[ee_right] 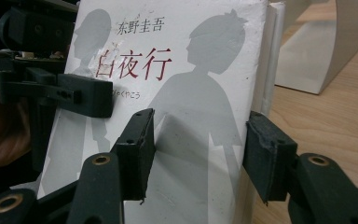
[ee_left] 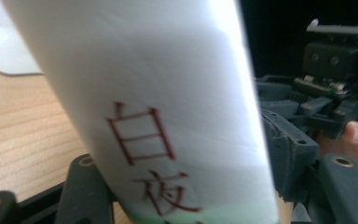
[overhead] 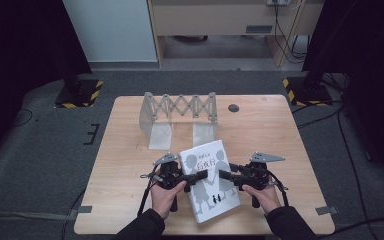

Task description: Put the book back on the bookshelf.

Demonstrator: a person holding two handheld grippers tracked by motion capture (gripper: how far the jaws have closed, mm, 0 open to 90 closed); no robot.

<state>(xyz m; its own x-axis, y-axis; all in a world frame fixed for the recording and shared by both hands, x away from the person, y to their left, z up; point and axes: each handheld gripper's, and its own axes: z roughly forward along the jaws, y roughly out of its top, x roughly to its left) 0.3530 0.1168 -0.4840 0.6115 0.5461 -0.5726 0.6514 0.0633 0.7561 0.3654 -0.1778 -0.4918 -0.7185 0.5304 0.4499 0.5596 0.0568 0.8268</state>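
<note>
White book (overhead: 211, 181), near the worktop's (overhead: 130, 180) front edge, centre: cover printed 東野圭吾, red title 白夜行, grey silhouettes. Left tongs (overhead: 200, 175) clamped on its left edge, right tongs (overhead: 225, 176) on its right. Beyond: grey folding rack (overhead: 179, 111), rear centre.

You hold a white paperback book with grey silhouette figures and red title characters (overhead: 211, 180) at the near middle of the light wooden bench (overhead: 280, 130), your black left claw (overhead: 201, 175) at its left edge and your black right claw (overhead: 223, 175) at its right edge. Both claws reach in over the cover from opposite sides, their tips near each other. Beyond the book, toward the far edge, stands a grey metal scissor-lattice rack with two flat end plates (overhead: 179, 113). A small dark round hole (overhead: 233, 107) sits in the bench to its right.
</note>
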